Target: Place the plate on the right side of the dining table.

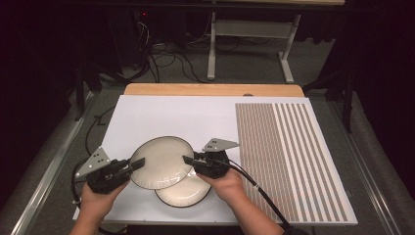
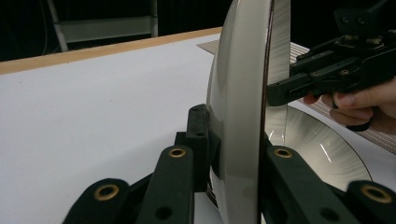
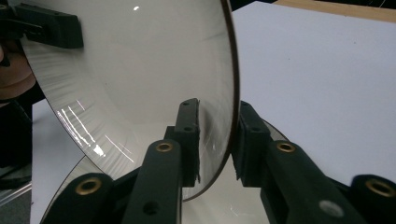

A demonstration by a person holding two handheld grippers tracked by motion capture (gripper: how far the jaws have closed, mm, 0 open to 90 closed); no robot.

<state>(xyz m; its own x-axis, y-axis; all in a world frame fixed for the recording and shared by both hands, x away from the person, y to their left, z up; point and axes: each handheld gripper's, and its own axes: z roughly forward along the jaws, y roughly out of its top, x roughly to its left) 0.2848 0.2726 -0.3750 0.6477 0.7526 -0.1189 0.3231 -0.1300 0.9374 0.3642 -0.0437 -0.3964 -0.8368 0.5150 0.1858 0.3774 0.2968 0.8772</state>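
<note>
Tongs, left (image 1: pixel 138 163) and right (image 1: pixel 187 159), each clamp opposite rims of 1 tilted upper plate (image 1: pixel 161 161) above a lower plate (image 1: pixel 188 193).

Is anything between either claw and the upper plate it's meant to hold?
Nothing visible: the left claw and the right claw each pinch the upper plate's rim directly, from opposite sides, above the lower plate.

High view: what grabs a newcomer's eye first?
The upper plate, near the table's front edge, is held by both grippers: the left gripper is shut on its left rim, the right gripper on its right. It partly covers a second plate lying on the white sheet, with a striped mat to the right.
</note>
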